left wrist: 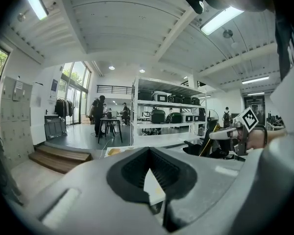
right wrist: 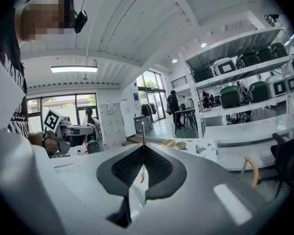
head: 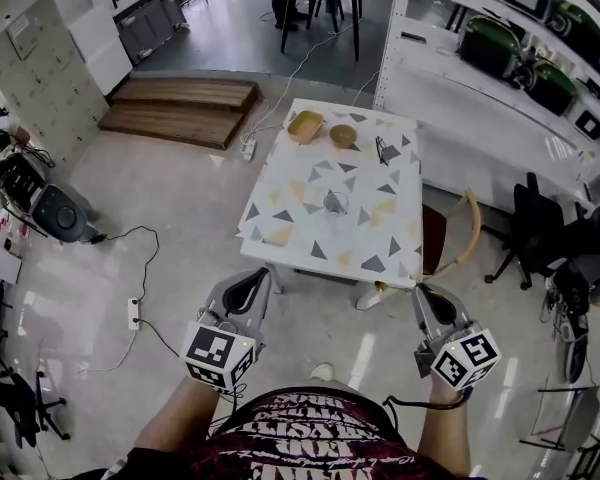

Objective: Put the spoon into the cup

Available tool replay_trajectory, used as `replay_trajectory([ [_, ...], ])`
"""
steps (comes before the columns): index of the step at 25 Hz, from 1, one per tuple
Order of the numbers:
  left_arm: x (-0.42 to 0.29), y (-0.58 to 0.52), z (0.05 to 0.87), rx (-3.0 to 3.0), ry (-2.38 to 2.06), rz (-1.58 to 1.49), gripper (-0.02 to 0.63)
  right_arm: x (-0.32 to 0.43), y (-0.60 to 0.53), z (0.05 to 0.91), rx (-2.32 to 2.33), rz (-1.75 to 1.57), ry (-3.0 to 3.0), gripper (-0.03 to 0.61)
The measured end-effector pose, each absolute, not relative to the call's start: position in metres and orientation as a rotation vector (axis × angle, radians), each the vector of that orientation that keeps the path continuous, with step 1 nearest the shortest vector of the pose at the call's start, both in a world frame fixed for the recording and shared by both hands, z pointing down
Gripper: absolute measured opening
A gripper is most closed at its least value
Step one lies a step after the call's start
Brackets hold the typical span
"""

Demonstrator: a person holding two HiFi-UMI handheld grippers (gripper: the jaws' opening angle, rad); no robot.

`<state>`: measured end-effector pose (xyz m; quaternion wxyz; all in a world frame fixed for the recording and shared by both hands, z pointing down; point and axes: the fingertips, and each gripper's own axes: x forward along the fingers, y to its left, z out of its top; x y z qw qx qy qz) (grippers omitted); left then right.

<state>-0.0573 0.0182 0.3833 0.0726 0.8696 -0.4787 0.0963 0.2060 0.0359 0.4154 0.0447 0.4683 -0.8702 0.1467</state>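
Note:
A clear glass cup [head: 336,204] stands near the middle of the triangle-patterned table [head: 280,193], well ahead of both grippers. My right gripper [head: 424,294] [right wrist: 143,147] is held close to my body, shut on a thin golden spoon [right wrist: 142,153]. The spoon stands upright between the pads, its handle poking above the tips and its small bowl hanging below. In the head view the spoon is too thin to make out. My left gripper [head: 257,274] [left wrist: 148,151] is held level with the right one, shut, with nothing in it.
Two tan bowls [head: 305,125] [head: 343,135] and a pair of glasses [head: 385,151] lie at the table's far end. A wooden chair [head: 462,238] stands at its right side, with shelving [head: 500,58] behind. A power strip [head: 133,314] and cables lie on the floor at left.

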Motion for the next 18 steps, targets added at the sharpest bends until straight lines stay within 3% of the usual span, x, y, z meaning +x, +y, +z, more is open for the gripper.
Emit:
replay_trajectory([
  [18, -0.022, 0.008, 0.383, 2.596, -1.496, 0.259, 0.0, 0.231, 0.022, 0.413, 1.351, 0.411, -2.696, 0.032],
])
